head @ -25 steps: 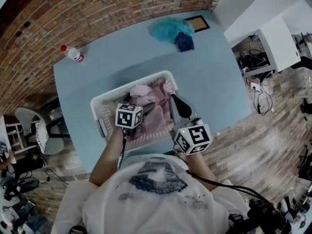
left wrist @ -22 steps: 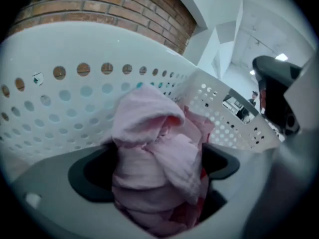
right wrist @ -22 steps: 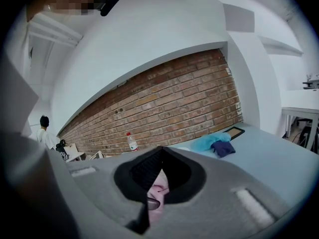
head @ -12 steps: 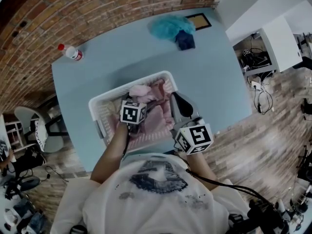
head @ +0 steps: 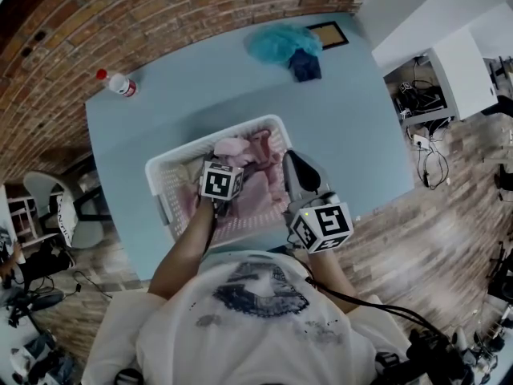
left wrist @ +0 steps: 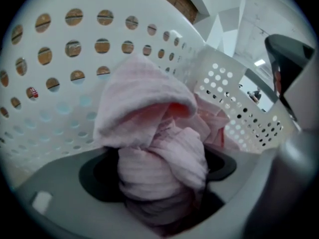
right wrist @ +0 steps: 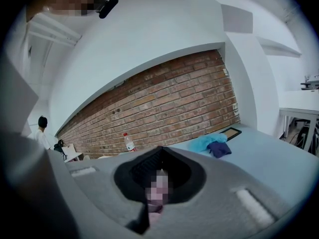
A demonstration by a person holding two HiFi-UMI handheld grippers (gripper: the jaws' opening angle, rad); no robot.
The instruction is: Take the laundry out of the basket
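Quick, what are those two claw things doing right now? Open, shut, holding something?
Left gripper: open; its jaws have just been closing around the pink cloth between them.
Right gripper: shut, nothing seen held.

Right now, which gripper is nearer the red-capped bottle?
Left. The left gripper, jaws just closing with pink cloth between them, is inside the laundry basket; the right gripper sits at the basket's right rim, farther from the bottle.

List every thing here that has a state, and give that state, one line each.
Laundry basket: upright, not yet emptied.
Left gripper: open, fingers just now closing.
Pink cloth: bunched between those fingers.
Right gripper: shut.
Water bottle: upright, capped.
Teal cloth: heaped on the table.
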